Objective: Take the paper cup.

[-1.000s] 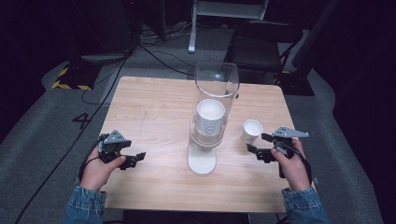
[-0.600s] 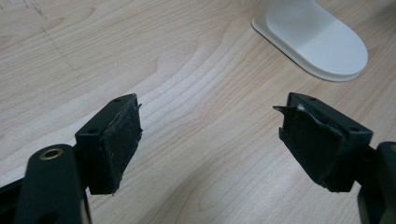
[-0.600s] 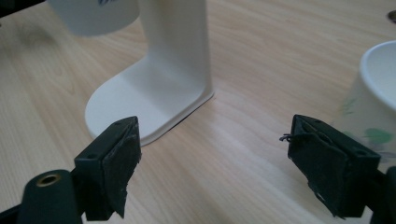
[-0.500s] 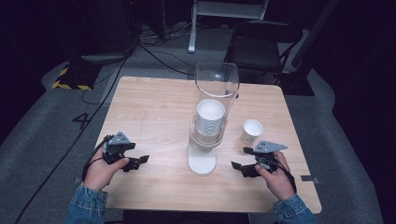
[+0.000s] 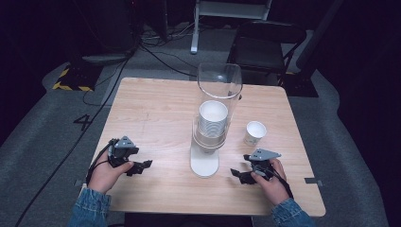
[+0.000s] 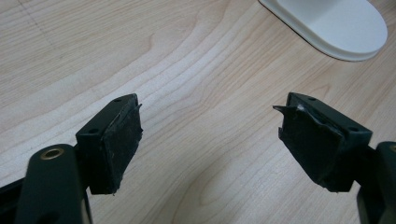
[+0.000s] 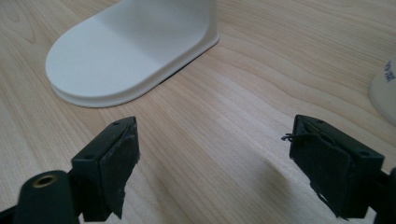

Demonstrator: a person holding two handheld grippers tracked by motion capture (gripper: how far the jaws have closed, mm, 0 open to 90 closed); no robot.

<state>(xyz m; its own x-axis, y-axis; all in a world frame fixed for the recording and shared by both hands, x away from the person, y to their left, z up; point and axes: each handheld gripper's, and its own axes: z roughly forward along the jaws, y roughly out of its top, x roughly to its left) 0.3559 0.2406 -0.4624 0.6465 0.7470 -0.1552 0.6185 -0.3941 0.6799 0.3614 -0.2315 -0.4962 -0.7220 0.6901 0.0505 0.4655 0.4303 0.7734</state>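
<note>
A clear tube cup dispenser (image 5: pixel 218 94) stands mid-table on a white base (image 5: pixel 204 163), with a stack of white paper cups (image 5: pixel 213 118) inside. One loose paper cup (image 5: pixel 255 133) stands upright to its right; its edge (image 7: pixel 385 91) shows in the right gripper view. My left gripper (image 5: pixel 142 167) rests low at the table's front left, open and empty (image 6: pixel 210 135), with the base (image 6: pixel 336 25) ahead of it. My right gripper (image 5: pixel 238 175) sits at the front right, open and empty (image 7: pixel 212 163), pointing toward the base (image 7: pixel 135 51).
The wooden table (image 5: pixel 156 104) has bare surface to the left and behind the dispenser. A black folding chair (image 5: pixel 265 47) stands beyond the far edge. Cables and a yellow-black marked box (image 5: pixel 71 78) lie on the grey floor at the left.
My right gripper has pulled away from the loose cup, toward the front edge and a little leftward. My left gripper has barely shifted.
</note>
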